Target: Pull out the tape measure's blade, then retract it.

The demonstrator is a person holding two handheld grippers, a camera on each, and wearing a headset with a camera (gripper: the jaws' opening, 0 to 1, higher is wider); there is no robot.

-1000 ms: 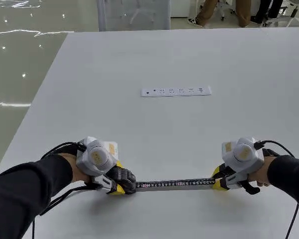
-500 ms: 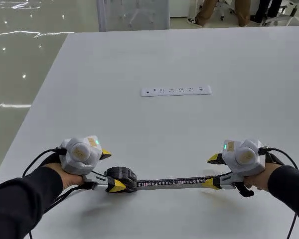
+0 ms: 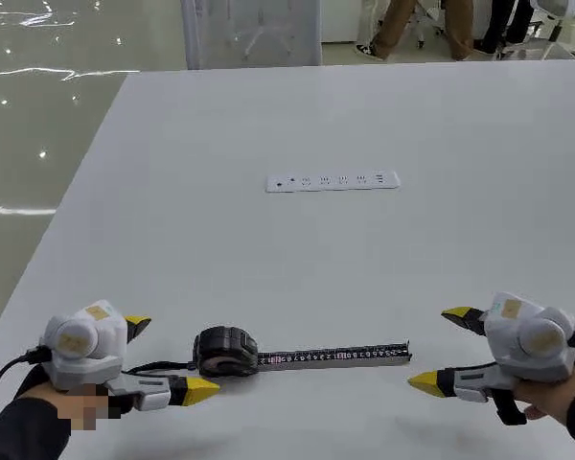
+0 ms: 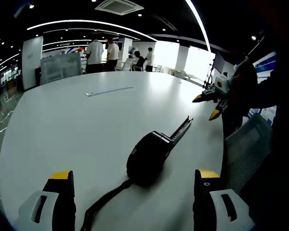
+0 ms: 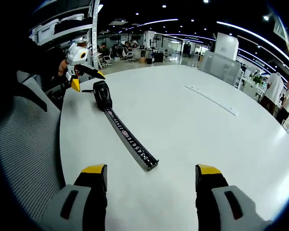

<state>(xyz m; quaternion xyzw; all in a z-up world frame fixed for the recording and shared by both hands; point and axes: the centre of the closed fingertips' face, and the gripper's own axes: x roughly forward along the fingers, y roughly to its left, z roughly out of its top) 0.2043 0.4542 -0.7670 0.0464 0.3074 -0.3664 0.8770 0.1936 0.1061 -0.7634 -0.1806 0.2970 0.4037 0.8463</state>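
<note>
Tape measure (image 3: 226,351) between jaws (touching neither)

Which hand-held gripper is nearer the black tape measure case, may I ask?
The left hand-held gripper, with the black tape measure case just ahead; the right hand-held gripper is beyond the blade's tip.

Table (image 3: 268,268): tape measure (image 3: 226,351) (extended), power strip (image 3: 333,180)
</note>
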